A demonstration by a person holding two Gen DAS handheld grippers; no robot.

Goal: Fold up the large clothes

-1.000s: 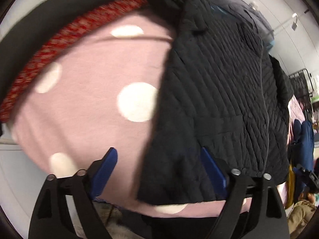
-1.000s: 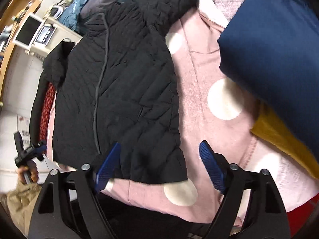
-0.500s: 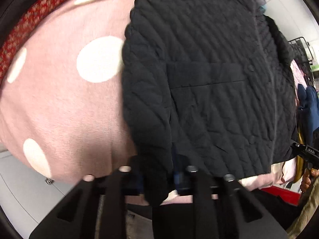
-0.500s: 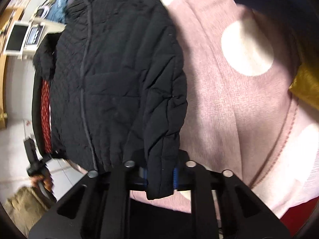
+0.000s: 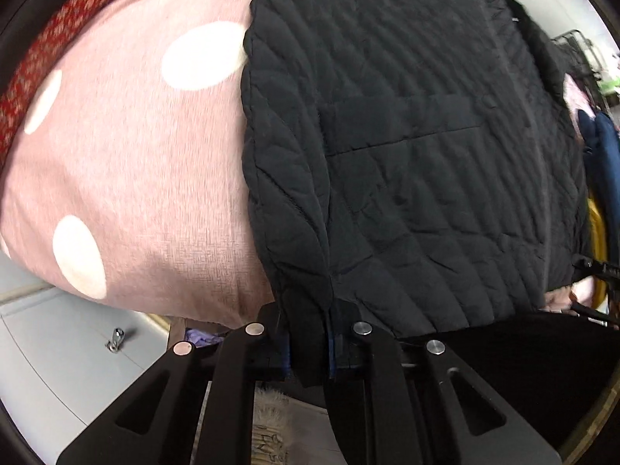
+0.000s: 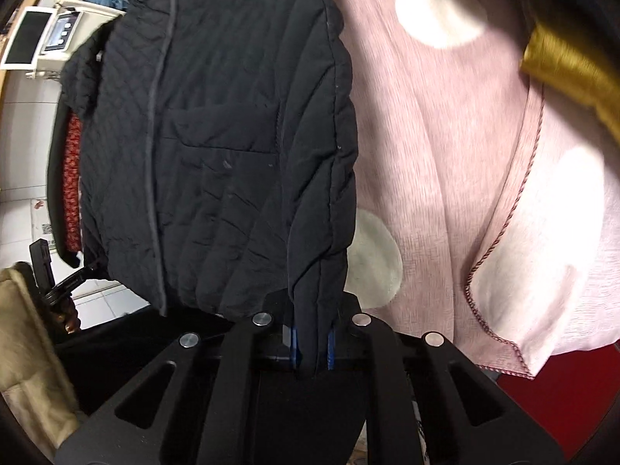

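**Both grippers pinch the jacket's near hem, ready for the first fold**

The black quilted jacket (image 5: 407, 135) lies spread, front up, on a pink polka-dot blanket (image 5: 128, 178) that covers whatever carries the clothes; that surface itself is hidden, so I cannot say whether it is a counter or a bed. The jacket's hem sits at the near edge of the blanket, and its body runs away from the cameras toward the far side.

The left gripper (image 5: 309, 343) has just been closing, and its blue pads now clamp the hem at the jacket's left near corner, with fabric plainly between them. The right gripper (image 6: 311, 343) has likewise just been closing and grips the hem at the opposite near corner, a fold of black cloth bunched between its pads. Beside the jacket on that side lie a mustard-yellow garment (image 6: 569, 69) and a red cloth (image 6: 562, 407) at the blanket's edge.

As I judge it, the grasping step is done and the fold itself has not begun. The next move calls for lifting both corners together, keeping the hem taut and level between the two hands, and carrying it over toward the collar. The padded cloth is slippery and bulky, so an uneven lift could drag the jacket or skew the fold.
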